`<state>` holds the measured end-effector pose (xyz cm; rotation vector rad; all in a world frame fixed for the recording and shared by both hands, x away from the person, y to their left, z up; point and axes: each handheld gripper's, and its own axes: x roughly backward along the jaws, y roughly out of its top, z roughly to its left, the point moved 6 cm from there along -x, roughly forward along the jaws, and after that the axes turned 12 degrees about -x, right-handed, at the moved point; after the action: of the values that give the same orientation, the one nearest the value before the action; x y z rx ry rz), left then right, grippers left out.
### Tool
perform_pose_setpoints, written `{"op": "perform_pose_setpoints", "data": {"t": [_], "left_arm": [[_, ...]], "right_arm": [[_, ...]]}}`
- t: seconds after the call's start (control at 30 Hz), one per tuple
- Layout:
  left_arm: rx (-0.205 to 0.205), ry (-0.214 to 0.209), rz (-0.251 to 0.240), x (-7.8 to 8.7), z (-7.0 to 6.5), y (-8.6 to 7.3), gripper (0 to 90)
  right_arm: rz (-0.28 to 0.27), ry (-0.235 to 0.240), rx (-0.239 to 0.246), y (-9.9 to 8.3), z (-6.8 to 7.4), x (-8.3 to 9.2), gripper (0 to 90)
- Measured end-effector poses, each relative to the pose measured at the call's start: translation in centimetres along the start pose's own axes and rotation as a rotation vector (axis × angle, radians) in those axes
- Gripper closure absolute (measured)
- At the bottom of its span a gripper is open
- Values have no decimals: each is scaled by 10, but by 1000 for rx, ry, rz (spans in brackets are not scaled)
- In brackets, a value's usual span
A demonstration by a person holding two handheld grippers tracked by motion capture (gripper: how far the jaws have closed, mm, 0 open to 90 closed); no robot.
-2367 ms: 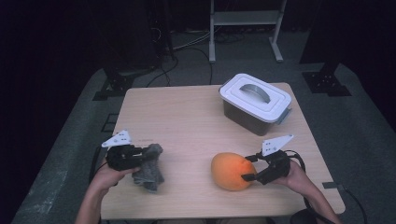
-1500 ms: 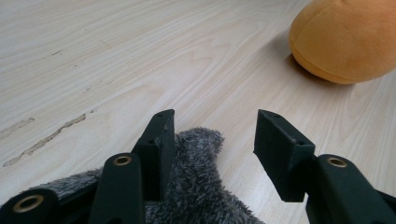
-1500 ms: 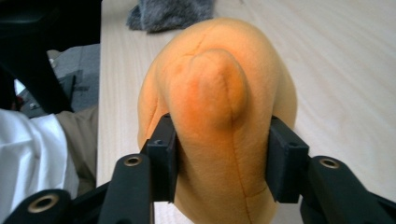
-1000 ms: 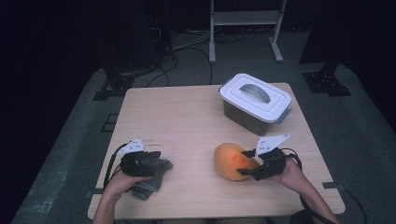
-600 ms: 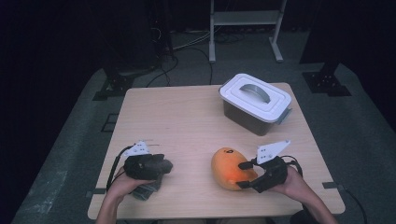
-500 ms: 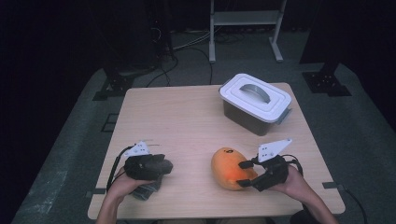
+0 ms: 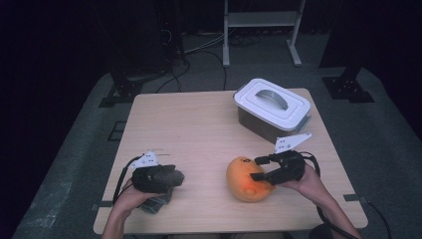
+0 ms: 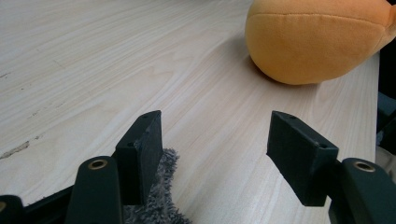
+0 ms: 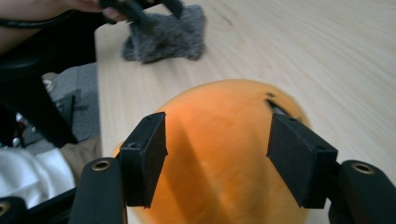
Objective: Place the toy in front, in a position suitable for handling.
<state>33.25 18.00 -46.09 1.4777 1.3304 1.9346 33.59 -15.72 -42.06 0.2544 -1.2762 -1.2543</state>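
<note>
An orange plush ball (image 7: 243, 183) with a small dark face mark lies on the wooden table (image 7: 199, 124) at the front right. My right gripper (image 7: 258, 168) reaches over it from the right. Its jaws have just been closing and stand astride the top of the plush (image 9: 219, 163), not visibly pinching it. A grey fuzzy cloth (image 7: 157, 203) lies at the front left under my left gripper (image 7: 175, 177). In the left gripper view the jaws (image 8: 215, 140) are open over bare wood, with grey fur (image 8: 161, 205) beside one jaw and the orange plush (image 8: 313, 42) farther off.
A dark box with a white handled lid (image 7: 271, 102) stands at the back right of the table. The right gripper view takes in the grey cloth (image 9: 166, 35) and the table's near edge. A white metal rack (image 7: 261, 20) and cables sit on the dark floor behind.
The left gripper has slid toward the front edge and now lies over the grey cloth. The orange plush has been turned and nudged slightly, with the right gripper staying at its right side.
</note>
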Motion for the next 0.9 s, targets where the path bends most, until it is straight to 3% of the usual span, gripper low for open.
{"op": "perform_pose_setpoints", "data": {"t": [0.17,0.4,0.53,0.7,0.9], "left_arm": [[-1,-1,-5,1,0,0,353],[-6,-5,-7,1,-1,1,351],[-8,-9,-6,0,-2,1,351],[-10,-14,-2,-2,-3,1,351],[-11,-16,-1,-3,-3,1,351]], "right_arm": [[10,-27,-27,4,-10,-4,360],[28,-13,-80,3,-20,-16,355],[64,12,-58,-3,-15,-24,354],[85,6,-50,-9,-11,-31,372],[93,26,-24,-19,-5,-42,477]]}}
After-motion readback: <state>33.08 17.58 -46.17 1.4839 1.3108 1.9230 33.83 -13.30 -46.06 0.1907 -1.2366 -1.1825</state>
